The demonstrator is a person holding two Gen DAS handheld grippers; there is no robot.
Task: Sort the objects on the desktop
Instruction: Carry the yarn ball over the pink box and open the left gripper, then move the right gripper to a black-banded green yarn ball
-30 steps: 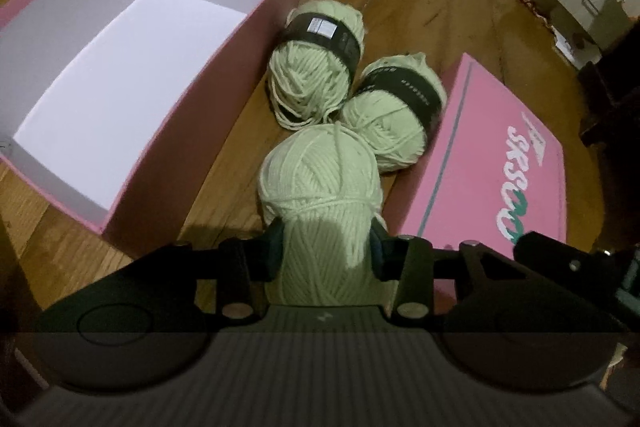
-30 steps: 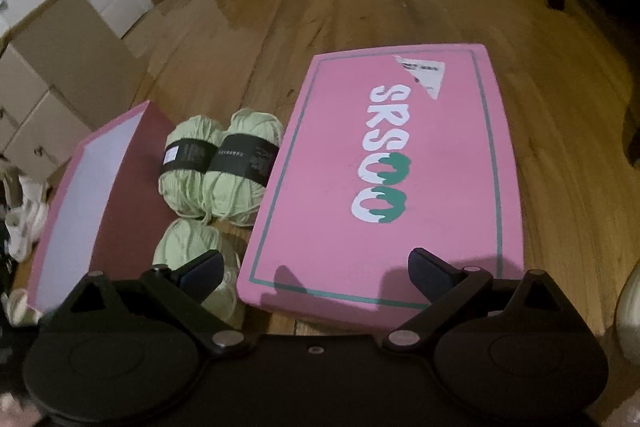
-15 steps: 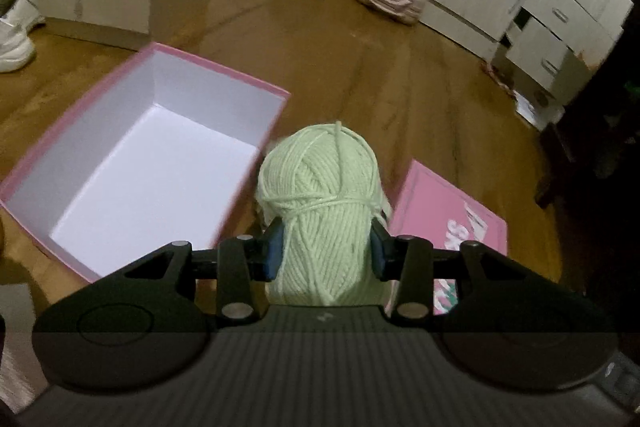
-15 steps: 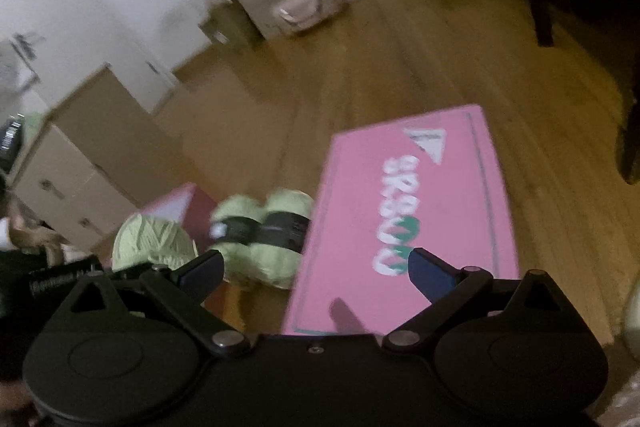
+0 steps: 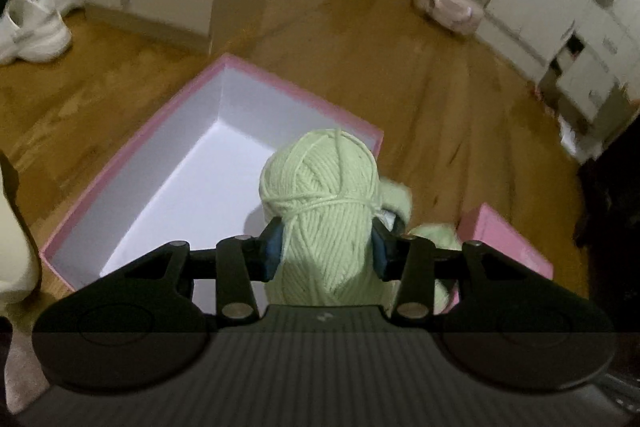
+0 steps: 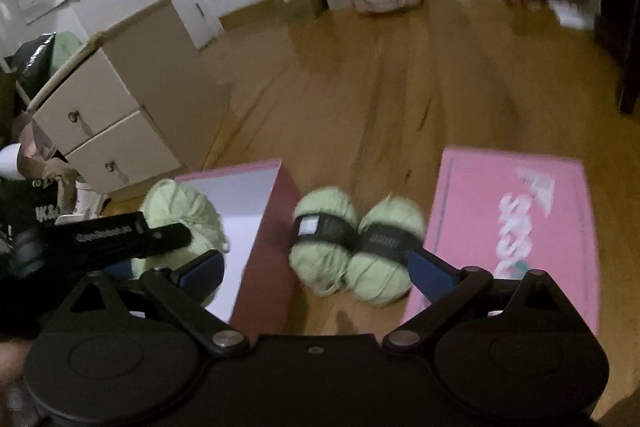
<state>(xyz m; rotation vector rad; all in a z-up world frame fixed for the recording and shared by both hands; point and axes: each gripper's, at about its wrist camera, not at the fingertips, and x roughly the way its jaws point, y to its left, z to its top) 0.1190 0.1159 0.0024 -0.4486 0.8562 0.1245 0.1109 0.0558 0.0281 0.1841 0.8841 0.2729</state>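
We held the left gripper (image 5: 326,251) clamped on one bare skein (image 5: 320,199) of pale green yarn, the blue pads (image 5: 273,247) pressing its two sides. Its long axis ran along the fingers, the rounded end pointing away from us and down toward the floor (image 5: 420,87). The skein hung above the near right corner of the open pink box (image 5: 132,147), whose white inside held nothing. Our right gripper (image 6: 316,269) stood wide apart with nothing between its pads. Beyond it two banded skeins (image 6: 324,231) lay side by side on the floor, touching, between the box and the pink lid (image 6: 512,227). We counted three skeins, one box, one lid.
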